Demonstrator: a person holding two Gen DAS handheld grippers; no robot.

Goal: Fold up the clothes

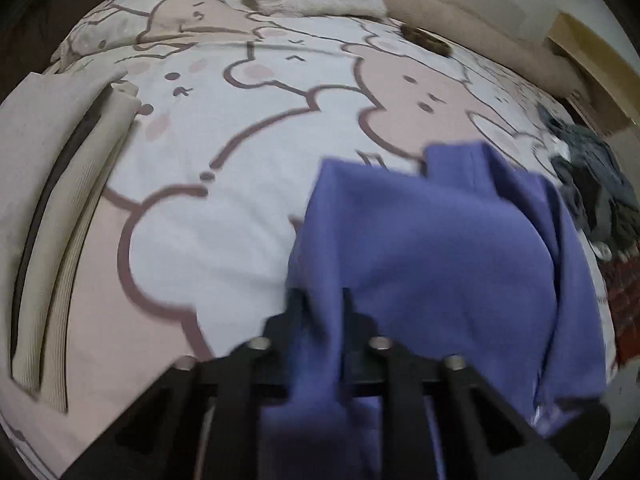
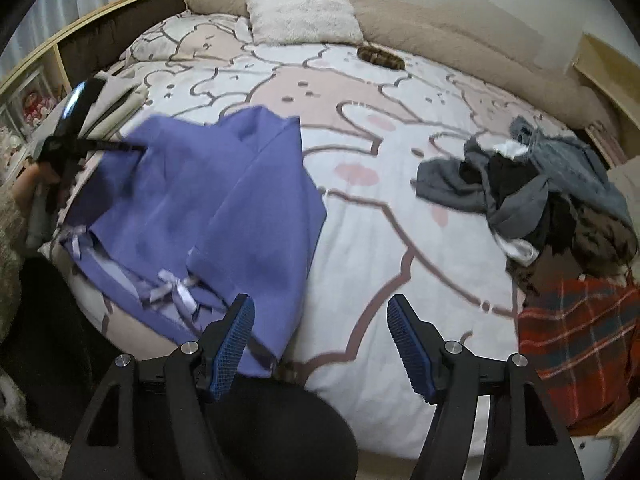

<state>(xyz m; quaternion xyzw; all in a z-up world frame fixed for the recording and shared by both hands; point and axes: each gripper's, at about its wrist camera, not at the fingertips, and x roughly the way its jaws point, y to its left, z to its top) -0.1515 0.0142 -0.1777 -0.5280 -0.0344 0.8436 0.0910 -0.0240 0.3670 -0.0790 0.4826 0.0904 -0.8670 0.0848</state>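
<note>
A purple garment (image 2: pixel 208 200) with pale ribbon ties lies partly folded on the near left of the bed. My left gripper (image 1: pixel 320 300) is shut on an edge of the purple garment (image 1: pixel 432 248), and the cloth drapes between and over its fingers. The left gripper also shows in the right wrist view (image 2: pixel 132 146), pinching the garment's far left edge. My right gripper (image 2: pixel 320 328) is open and empty, hovering just above the near edge of the bed, with its left blue pad (image 2: pixel 234 344) by the garment's lower corner.
The bed has a bear-print duvet (image 2: pixel 380 208). A heap of grey and dark clothes (image 2: pixel 532 184) and a red plaid cloth (image 2: pixel 580 344) lie at the right. Folded beige clothes (image 1: pixel 52 184) sit at the left. A white pillow (image 2: pixel 300 10) and a small brown item (image 2: pixel 380 56) lie at the back.
</note>
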